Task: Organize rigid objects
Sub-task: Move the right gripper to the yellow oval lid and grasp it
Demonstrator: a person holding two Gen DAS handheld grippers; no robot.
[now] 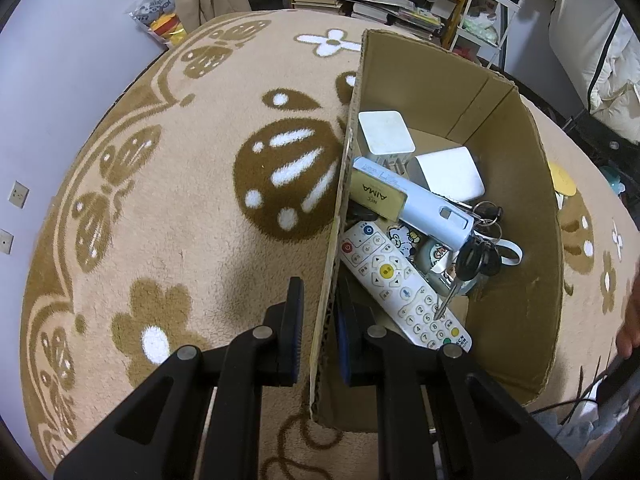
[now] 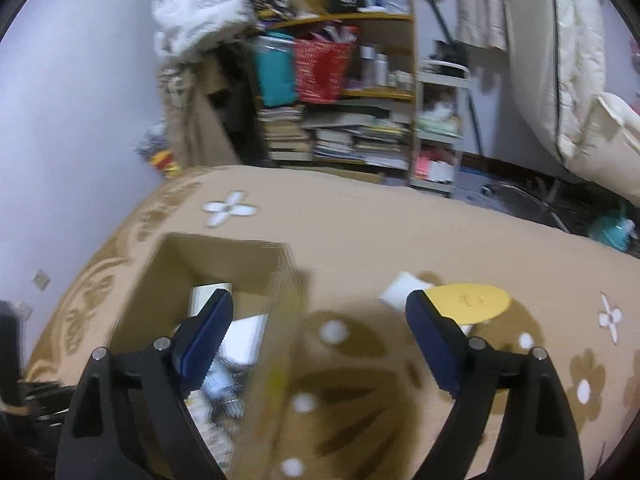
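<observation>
Inside cardboard box (image 1: 520,184) | remote (image 1: 400,280) lies diagonally | keypad end nearest camera

A beige rug (image 1: 180,208) patterned with brown ladybirds and white flowers covers the surface. On it stands an open cardboard box (image 1: 532,208). Just beyond the box's far side, a round yellow lid (image 2: 472,302) rests on a white container (image 2: 402,288), which sits directly on the rug.
</observation>
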